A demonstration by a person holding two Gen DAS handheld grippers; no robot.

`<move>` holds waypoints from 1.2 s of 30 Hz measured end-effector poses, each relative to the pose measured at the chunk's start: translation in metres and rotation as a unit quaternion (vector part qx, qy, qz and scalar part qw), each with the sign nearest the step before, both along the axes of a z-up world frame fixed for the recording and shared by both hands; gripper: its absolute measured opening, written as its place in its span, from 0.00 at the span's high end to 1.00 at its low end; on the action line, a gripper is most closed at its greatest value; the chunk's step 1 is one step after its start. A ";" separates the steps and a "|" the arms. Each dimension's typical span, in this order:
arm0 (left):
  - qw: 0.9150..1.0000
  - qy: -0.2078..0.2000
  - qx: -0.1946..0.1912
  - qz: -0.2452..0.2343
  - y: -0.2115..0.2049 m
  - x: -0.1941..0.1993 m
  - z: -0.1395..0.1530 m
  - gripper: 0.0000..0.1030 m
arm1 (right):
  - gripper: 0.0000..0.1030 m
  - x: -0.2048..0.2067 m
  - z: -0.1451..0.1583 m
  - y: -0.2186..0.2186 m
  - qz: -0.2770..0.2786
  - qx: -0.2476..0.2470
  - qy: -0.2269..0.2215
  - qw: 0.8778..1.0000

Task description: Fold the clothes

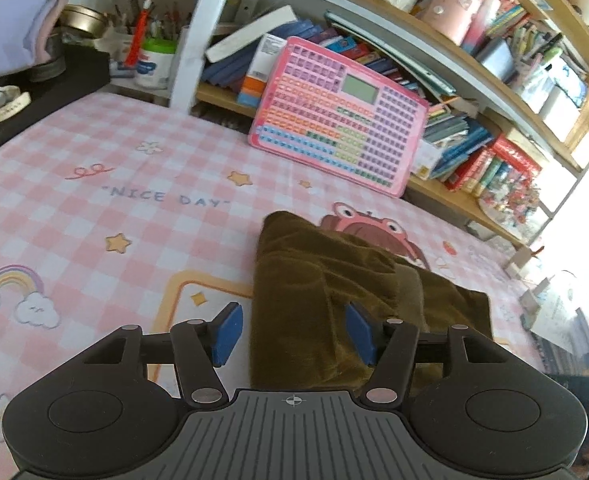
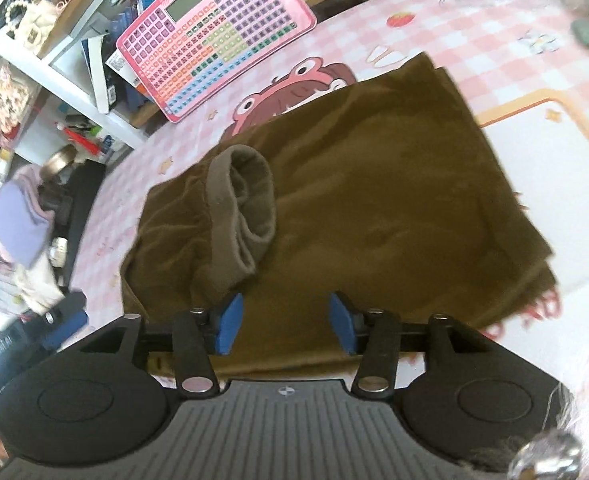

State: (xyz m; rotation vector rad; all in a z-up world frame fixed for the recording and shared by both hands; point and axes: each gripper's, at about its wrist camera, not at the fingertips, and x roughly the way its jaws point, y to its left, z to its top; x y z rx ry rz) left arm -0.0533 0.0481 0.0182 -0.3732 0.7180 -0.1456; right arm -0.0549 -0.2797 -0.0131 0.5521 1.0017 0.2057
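Observation:
An olive-brown garment [image 2: 374, 200] lies folded on the pink checked tablecloth [image 1: 94, 216]. A grey ribbed cuff [image 2: 242, 208] curls up on its left part in the right wrist view. My right gripper [image 2: 285, 324] hovers over the garment's near edge, its blue pads apart and no cloth pinched between them. In the left wrist view the same garment [image 1: 334, 288] runs away from the camera. My left gripper [image 1: 294, 334] is open over its left edge, one pad [image 1: 228, 334] over the tablecloth and the other over the cloth.
A pink button board [image 1: 334, 120] leans against the bookshelf [image 1: 474, 80] at the back. A lilac folded pile [image 1: 10, 20], a round tin [image 1: 82, 20] and a pen cup [image 1: 154, 60] stand at the back left. Small items [image 1: 554, 312] crowd the right edge.

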 end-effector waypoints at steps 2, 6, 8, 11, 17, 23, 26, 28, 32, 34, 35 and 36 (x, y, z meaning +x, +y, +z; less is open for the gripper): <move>1.000 -0.002 -0.001 -0.017 -0.005 0.001 0.000 0.42 | 0.42 -0.008 0.004 0.004 -0.007 -0.026 -0.001 1.000; 0.998 0.004 0.033 -0.050 -0.022 -0.001 -0.001 0.35 | 0.29 -0.024 0.011 0.011 -0.031 -0.085 -0.002 0.996; 0.996 0.008 0.056 -0.068 -0.029 -0.005 -0.003 0.33 | 0.25 -0.031 0.012 0.015 -0.044 -0.108 0.001 0.993; 0.992 0.013 0.082 -0.093 -0.038 -0.010 -0.007 0.27 | 0.22 -0.040 0.013 0.019 -0.060 -0.126 0.003 0.990; 0.989 0.015 0.074 -0.129 -0.046 -0.011 -0.011 0.26 | 0.22 -0.058 0.015 0.017 -0.089 -0.140 0.011 0.986; 0.988 0.006 0.070 -0.134 -0.050 -0.008 -0.007 0.25 | 0.22 -0.063 0.020 0.009 -0.108 -0.140 0.007 0.984; 0.989 0.006 0.070 -0.129 -0.052 -0.007 -0.006 0.25 | 0.22 -0.060 0.021 0.008 -0.101 -0.142 0.000 0.985; 0.990 0.009 0.071 -0.124 -0.055 -0.007 -0.006 0.24 | 0.22 -0.055 0.021 0.006 -0.091 -0.142 -0.002 0.986; 0.992 0.017 0.074 -0.103 -0.062 -0.003 -0.006 0.23 | 0.22 -0.044 0.019 0.001 -0.063 -0.140 -0.007 0.988; 0.993 0.020 0.078 -0.090 -0.068 -0.003 -0.005 0.22 | 0.22 -0.038 0.019 -0.005 -0.047 -0.139 -0.015 0.989; 0.993 0.020 0.080 -0.084 -0.071 -0.002 -0.004 0.22 | 0.22 -0.035 0.020 -0.009 -0.041 -0.139 -0.022 0.989; 0.993 0.020 0.081 -0.079 -0.076 -0.002 -0.003 0.21 | 0.22 -0.033 0.021 -0.014 -0.036 -0.137 -0.030 0.989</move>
